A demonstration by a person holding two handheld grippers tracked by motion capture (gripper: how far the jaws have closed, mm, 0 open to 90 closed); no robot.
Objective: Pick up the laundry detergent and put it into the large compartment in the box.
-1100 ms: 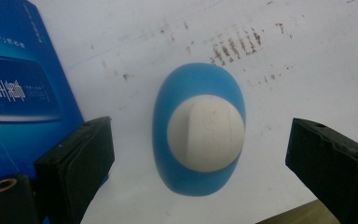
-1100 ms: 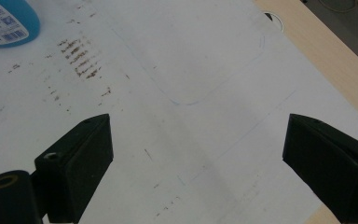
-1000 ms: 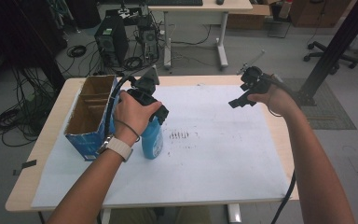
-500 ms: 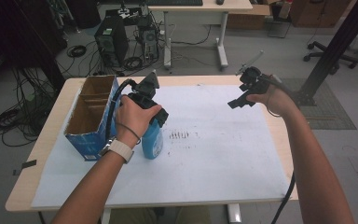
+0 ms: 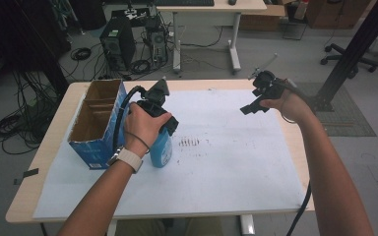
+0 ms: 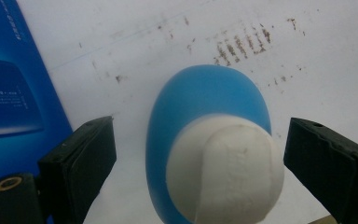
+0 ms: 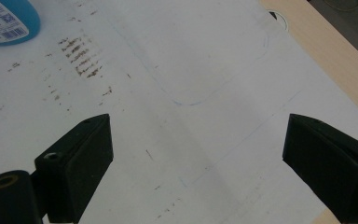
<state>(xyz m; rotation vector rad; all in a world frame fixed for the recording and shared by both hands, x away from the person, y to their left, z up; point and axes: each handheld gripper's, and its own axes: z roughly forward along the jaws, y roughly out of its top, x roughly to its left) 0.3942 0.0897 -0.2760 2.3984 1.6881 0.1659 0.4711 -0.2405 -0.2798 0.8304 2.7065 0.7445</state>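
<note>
A blue bottle [image 5: 161,150] with a white cap [image 6: 226,168] stands upright on the white paper, close to the right side of a blue cardboard box [image 5: 96,120]. My left gripper [image 5: 165,124] hovers right over the bottle, pointing down. In the left gripper view my left gripper [image 6: 198,140] is open, one jaw on each side of the cap and neither touching it. My right gripper [image 5: 252,104] is held above the far right part of the table. In the right gripper view my right gripper [image 7: 198,135] is open over bare paper, and the bottle's base [image 7: 7,18] is at top left.
The open-topped box stands at the left of the wooden table [image 5: 44,147], its blue side [image 6: 14,93] beside the bottle. Brown smudges [image 5: 189,142] mark the white paper [image 5: 236,167] in the middle. The table's right edge [image 7: 326,51] is near my right gripper.
</note>
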